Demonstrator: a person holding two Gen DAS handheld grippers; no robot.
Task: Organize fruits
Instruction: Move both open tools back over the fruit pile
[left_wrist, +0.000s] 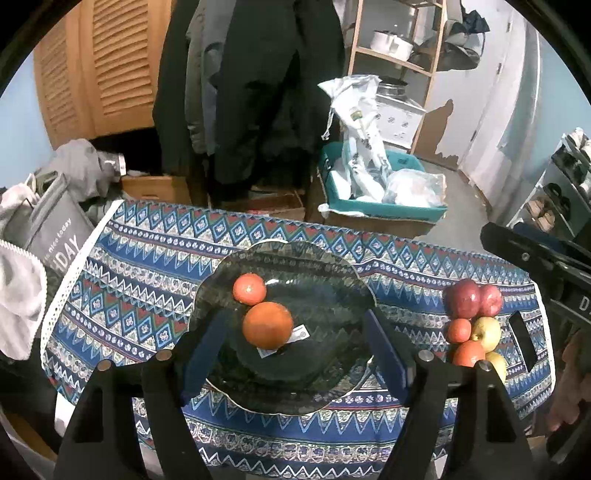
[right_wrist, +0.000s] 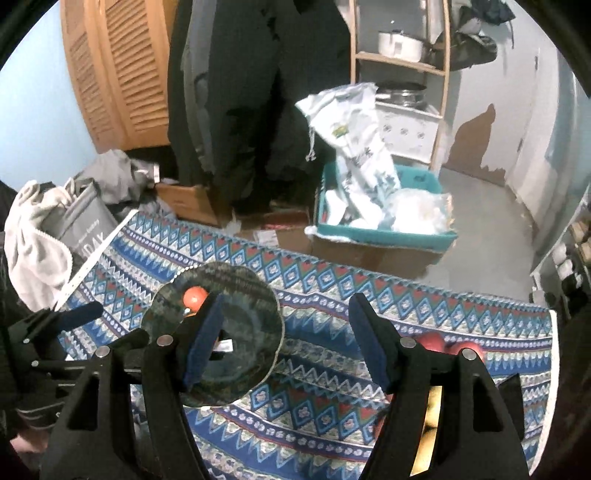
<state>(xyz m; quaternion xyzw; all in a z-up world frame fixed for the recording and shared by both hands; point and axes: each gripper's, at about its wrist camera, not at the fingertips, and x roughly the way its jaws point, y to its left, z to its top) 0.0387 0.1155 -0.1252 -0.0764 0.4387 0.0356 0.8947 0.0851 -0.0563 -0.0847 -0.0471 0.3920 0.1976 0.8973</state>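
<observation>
A dark glass plate (left_wrist: 317, 369) sits on the patterned cloth and holds a large orange (left_wrist: 267, 325) and a smaller orange fruit (left_wrist: 249, 288). My left gripper (left_wrist: 295, 354) is open and empty, its fingers either side of the plate's near half. A pile of fruit lies to the right: two red apples (left_wrist: 463, 298), small oranges (left_wrist: 458, 329) and yellow apples (left_wrist: 487, 333). My right gripper (right_wrist: 282, 343) is open and empty above the cloth, between the plate (right_wrist: 243, 314) and the red apples (right_wrist: 432, 341), which its right finger partly hides.
The patterned tablecloth (left_wrist: 147, 280) covers the table. A grey bag (left_wrist: 55, 236) and clothes lie at the left edge. A teal bin (left_wrist: 384, 184) with white bags, cardboard boxes and hanging coats stand beyond the far edge. A shoe rack stands at the right.
</observation>
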